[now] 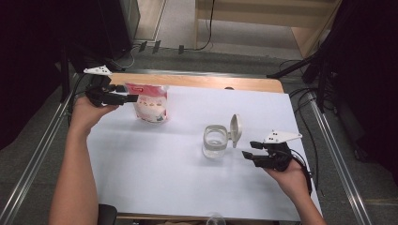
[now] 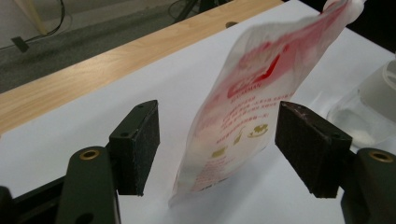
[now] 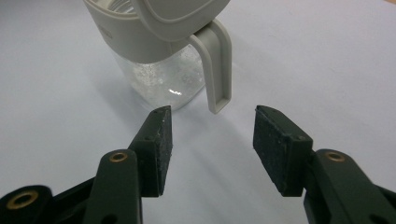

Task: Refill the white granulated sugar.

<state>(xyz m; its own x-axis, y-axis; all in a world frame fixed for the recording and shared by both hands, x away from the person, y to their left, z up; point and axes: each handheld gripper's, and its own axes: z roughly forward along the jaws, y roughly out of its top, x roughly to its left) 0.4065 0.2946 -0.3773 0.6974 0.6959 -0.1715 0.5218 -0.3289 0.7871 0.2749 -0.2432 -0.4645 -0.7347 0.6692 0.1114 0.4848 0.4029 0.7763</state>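
Left to right. Your left gripper (image 1: 126, 99) stands spread, its pads either side of the red-and-white pouch (image 1: 151, 103) without pressing it; the pouch stands upright on its own base between the jaws, probably set there so its top is free for tearing or pouring. Ahead of your right gripper (image 1: 251, 150), likewise spread and holding nothing, sits the clear jar (image 1: 215, 141), its lid (image 1: 235, 127) flipped up and its handle (image 3: 217, 70) pointing toward the jaws, so the mouth seems ready to receive the contents. Bare white table (image 1: 155, 168) lies between pouch and jar; the raised lid alone could obstruct a pour.
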